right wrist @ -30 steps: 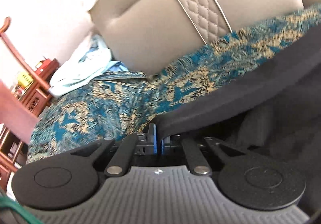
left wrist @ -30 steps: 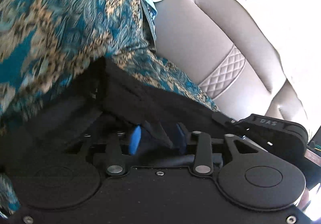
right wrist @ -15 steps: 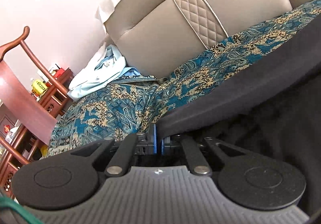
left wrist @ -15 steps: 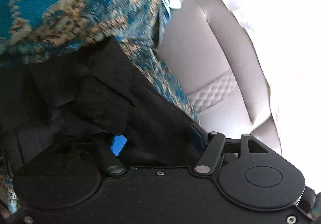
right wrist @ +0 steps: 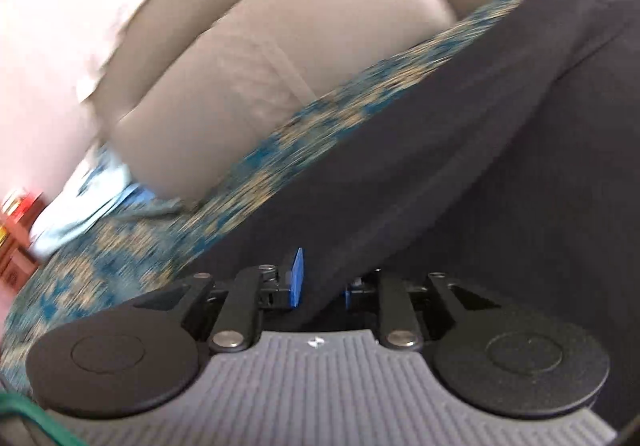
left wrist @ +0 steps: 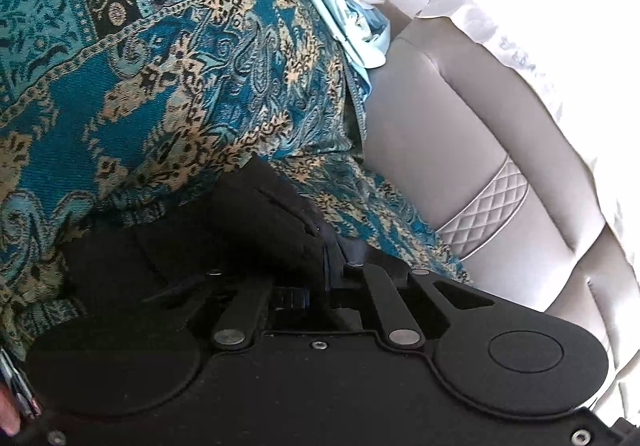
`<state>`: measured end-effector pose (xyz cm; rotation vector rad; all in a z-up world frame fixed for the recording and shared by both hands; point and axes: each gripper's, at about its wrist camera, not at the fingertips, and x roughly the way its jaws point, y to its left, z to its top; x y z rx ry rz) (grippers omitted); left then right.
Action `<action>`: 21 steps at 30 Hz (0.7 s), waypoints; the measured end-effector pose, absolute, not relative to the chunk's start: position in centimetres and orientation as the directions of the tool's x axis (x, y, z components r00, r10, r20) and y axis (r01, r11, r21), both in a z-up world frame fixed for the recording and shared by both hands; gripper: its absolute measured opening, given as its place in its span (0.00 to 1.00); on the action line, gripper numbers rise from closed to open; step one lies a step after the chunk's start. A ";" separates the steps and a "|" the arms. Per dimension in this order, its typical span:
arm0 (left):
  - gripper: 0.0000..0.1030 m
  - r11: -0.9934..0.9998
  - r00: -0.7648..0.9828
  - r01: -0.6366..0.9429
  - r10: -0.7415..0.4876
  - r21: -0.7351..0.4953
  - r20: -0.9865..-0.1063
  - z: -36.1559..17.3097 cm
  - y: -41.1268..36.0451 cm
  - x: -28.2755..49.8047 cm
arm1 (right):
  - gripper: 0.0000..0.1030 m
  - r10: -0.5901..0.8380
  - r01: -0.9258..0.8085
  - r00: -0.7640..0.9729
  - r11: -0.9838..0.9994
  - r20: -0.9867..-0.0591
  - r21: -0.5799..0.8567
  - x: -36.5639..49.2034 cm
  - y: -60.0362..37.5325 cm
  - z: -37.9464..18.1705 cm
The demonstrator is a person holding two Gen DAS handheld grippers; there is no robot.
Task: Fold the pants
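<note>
The pants [left wrist: 224, 242] are black and lie on a teal and tan patterned throw [left wrist: 140, 58] over a sofa seat. My left gripper [left wrist: 318, 288] is shut on a fold of the pants, with cloth bunched over its jaws. In the right wrist view the pants [right wrist: 460, 150] run as a dark band up to the right. My right gripper [right wrist: 322, 284] is open, one blue pad [right wrist: 297, 278] showing, and the pants' edge still lies between its jaws.
The beige leather sofa back [left wrist: 460, 150] with a quilted strip [left wrist: 488, 206] rises behind the throw. A light blue garment [left wrist: 340, 10] lies at the seat's far end. Red wooden furniture [right wrist: 16, 230] stands beyond the sofa's end in the right wrist view.
My left gripper, open half a second ago, has shut on the pants. My right gripper, shut on the pants' edge before, has opened, and its view has swung and blurred.
</note>
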<state>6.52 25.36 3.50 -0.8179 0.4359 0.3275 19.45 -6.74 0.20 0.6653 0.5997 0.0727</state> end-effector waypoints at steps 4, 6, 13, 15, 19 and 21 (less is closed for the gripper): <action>0.06 0.652 0.851 -0.454 0.116 -0.607 -0.512 3.2 25.5 6.5 | 0.35 0.136 0.207 0.865 0.780 -0.483 0.591 21.3 -11.2 0.2; 0.06 0.659 0.844 -0.463 0.122 -0.593 -0.522 3.1 25.5 6.6 | 0.37 0.072 0.252 0.875 0.777 -0.479 0.577 22.3 -13.4 0.5; 0.06 0.666 0.822 -0.488 0.134 -0.564 -0.554 2.7 25.6 6.8 | 0.37 -0.145 0.423 0.844 0.772 -0.517 0.475 26.3 -21.2 0.8; 0.06 0.664 0.816 -0.497 0.139 -0.558 -0.561 2.6 25.6 6.9 | 0.37 -0.182 0.456 0.832 0.761 -0.524 0.461 27.2 -23.3 0.8; 0.06 0.657 0.799 -0.521 0.149 -0.546 -0.583 2.4 25.7 7.1 | 0.32 -0.226 0.497 0.820 0.736 -0.526 0.460 29.0 -27.4 0.8; 0.07 0.648 0.790 -0.534 0.153 -0.543 -0.593 2.2 25.8 7.2 | 0.32 -0.246 0.518 0.811 0.725 -0.531 0.454 29.9 -29.6 0.8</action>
